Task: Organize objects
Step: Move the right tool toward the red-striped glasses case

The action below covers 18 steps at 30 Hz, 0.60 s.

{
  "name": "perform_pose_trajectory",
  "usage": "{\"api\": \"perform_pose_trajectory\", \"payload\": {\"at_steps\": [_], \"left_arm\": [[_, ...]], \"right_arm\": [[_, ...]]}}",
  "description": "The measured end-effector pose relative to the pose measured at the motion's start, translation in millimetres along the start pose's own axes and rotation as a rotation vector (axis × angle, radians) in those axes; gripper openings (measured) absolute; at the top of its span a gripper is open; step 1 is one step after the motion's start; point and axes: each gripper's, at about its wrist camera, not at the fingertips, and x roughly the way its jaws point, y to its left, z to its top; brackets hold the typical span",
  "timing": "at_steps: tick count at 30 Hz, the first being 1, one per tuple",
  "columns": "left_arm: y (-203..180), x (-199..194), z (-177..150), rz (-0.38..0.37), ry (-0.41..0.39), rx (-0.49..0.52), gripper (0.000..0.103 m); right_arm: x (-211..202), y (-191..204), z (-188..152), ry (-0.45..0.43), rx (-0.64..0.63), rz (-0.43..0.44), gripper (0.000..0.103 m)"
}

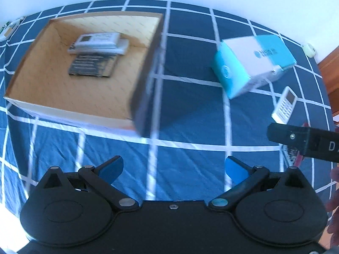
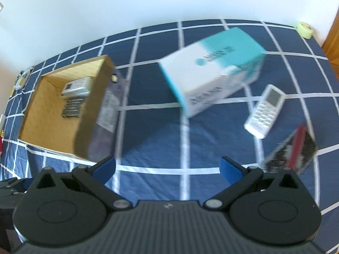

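- Left gripper [image 1: 174,168]: jaws spread wide, nothing between them, blue pads [image 1: 112,168] hanging above bare bedspread [image 1: 190,114]; aimed forward and down, toward the gap between tray and box.
- Right gripper [image 2: 168,168]: jaws also wide apart, empty, above the bedspread; tilted down, looking at the teal box and the remote.
- In the left wrist view the right gripper shows as a black bar at the right edge [image 1: 305,140], beside and slightly ahead of the left one.
- Part of a hand [image 1: 333,201] visible at the far right edge of the left view; grip unclear.
- Cardboard tray [image 1: 146,72]: open top, on the bedspread left of centre. Inside it, a white remote [image 1: 98,40] lies near the back wall, on top of a second pale flat device, details blurred; a dark booklet [image 1: 93,65] lies flat just in front of them.
- Teal-and-white box [image 2: 211,67]: on the bedspread, well apart from the tray, to its right, turned at an angle.
- White remote with keypad [image 2: 264,111]: loose on the bedspread, just right of the teal box, screen end away from the camera.
- Red-and-black book [image 2: 292,150]: near the right gripper's right finger, lying on the bedspread; blurred.
- Tape roll [image 2: 305,29]: far back right corner of the bed, by the wall.
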Motion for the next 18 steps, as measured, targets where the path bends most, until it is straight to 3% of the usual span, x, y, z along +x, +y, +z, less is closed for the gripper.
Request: {"api": "perform_pose_trajectory", "payload": {"at_steps": [9,18], "left_arm": [[-62.4,9.2,-17.4,0.014,0.004,-0.025,0.103],[-104.4,24.9,-19.2,0.014,0.026,-0.029,0.103]], "right_arm": [[-11.6,-78.6,-3.1,0.026,-0.028,-0.011,0.103],[-10.1,-128.2,2.3,0.071,-0.123,-0.025,0.103]]}}
